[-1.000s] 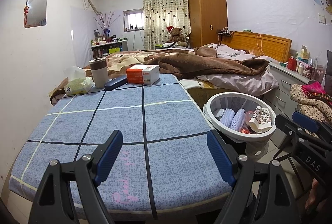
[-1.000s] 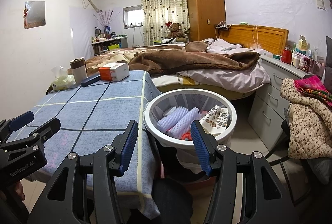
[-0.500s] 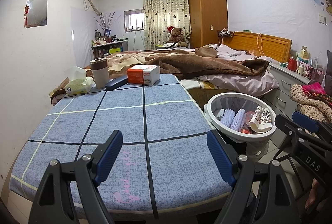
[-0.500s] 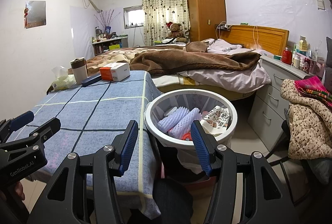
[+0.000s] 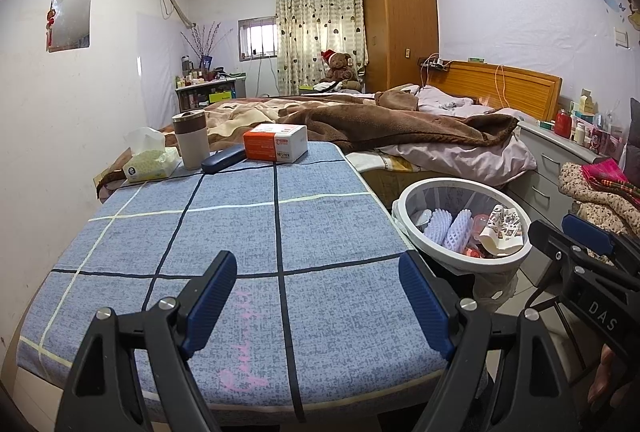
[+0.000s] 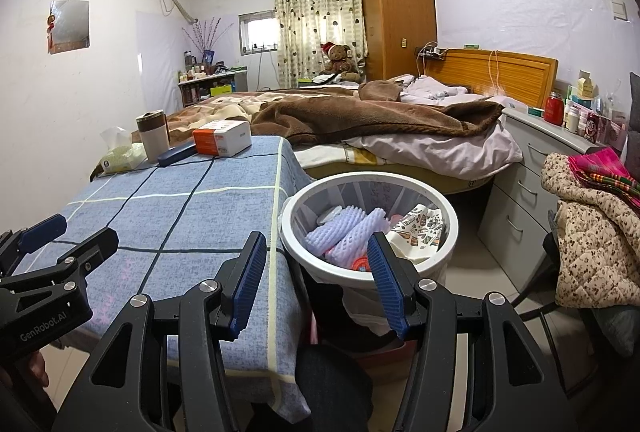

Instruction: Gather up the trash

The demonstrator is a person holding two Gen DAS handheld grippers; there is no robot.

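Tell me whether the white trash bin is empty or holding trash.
Holding trash: the white trash bin contains purple foam nets, a printed paper cup and red scraps.

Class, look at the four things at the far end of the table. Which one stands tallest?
The brown-and-cream tumbler. It stands upright above the tissue pack, the dark case and the orange-and-white box, which all lie low and flat.

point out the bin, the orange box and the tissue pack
bin (image 6: 448, 206): right wrist view, far right rim
orange box (image 5: 260, 146): left wrist view, orange front face
tissue pack (image 5: 150, 164): left wrist view, green top
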